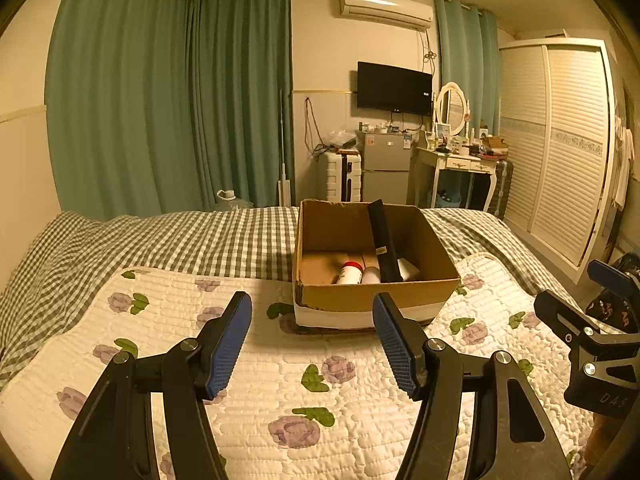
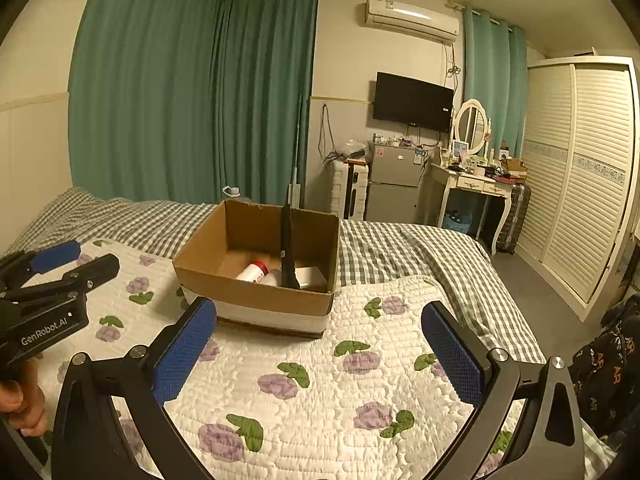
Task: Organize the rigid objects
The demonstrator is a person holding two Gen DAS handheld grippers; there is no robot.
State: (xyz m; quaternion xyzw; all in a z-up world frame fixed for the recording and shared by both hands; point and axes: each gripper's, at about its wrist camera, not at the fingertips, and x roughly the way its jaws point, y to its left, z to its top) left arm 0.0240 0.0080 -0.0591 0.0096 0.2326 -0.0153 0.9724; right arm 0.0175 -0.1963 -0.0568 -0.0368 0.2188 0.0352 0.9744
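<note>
Both grippers empty: left gripper and right gripper spread wide, near the cardboard box; box holds a red-capped bottle, a black bar, a white item; quilt shows nothing loose; task looks nearly done.

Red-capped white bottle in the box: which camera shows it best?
The right wrist view: the bottle lies on its side in the cardboard box, cap and body visible. In the left wrist view the bottle is partly hidden by the box's near wall.
</note>
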